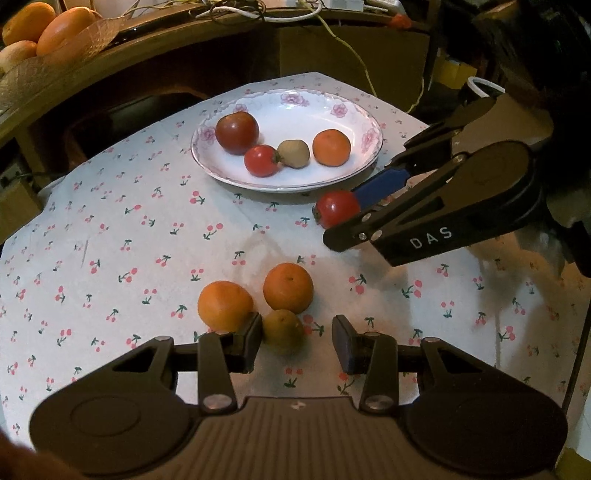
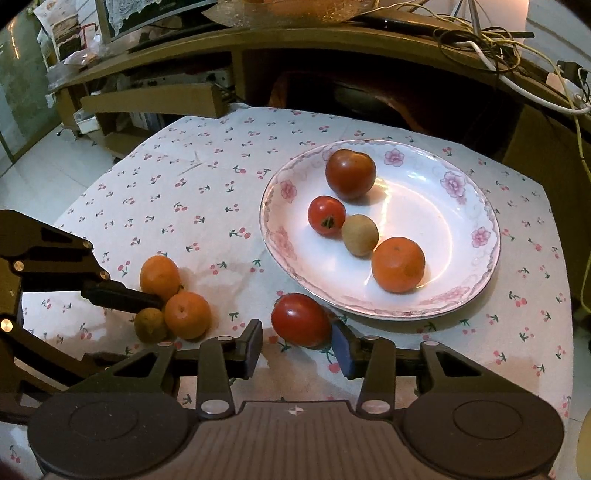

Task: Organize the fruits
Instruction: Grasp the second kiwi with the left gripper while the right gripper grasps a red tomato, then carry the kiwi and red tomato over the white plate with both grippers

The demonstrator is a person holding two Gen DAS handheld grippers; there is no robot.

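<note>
A white flowered plate (image 1: 354, 110) (image 2: 476, 206) holds a large dark tomato (image 1: 237, 132) (image 2: 350, 173), a small tomato (image 1: 261, 160) (image 2: 326, 215), a kiwi (image 1: 293, 154) (image 2: 359, 235) and an orange (image 1: 331, 147) (image 2: 398, 264). A loose red tomato (image 1: 337, 208) (image 2: 301, 319) lies on the cloth by the plate's near rim, between the fingers of my open right gripper (image 2: 297, 349) (image 1: 351, 218). Two oranges (image 1: 225, 305) (image 1: 288, 287) (image 2: 159, 277) (image 2: 187, 314) and a green-brown fruit (image 1: 283, 330) (image 2: 150, 325) lie together. My open left gripper (image 1: 297, 349) (image 2: 122, 314) straddles the green-brown fruit.
The table has a white cherry-print cloth (image 1: 129, 240) (image 2: 192, 192). A wooden shelf behind carries cables (image 1: 258, 11) (image 2: 491, 40) and a basket of oranges (image 1: 48, 29). A cardboard box (image 2: 155, 99) stands beyond the far left table edge.
</note>
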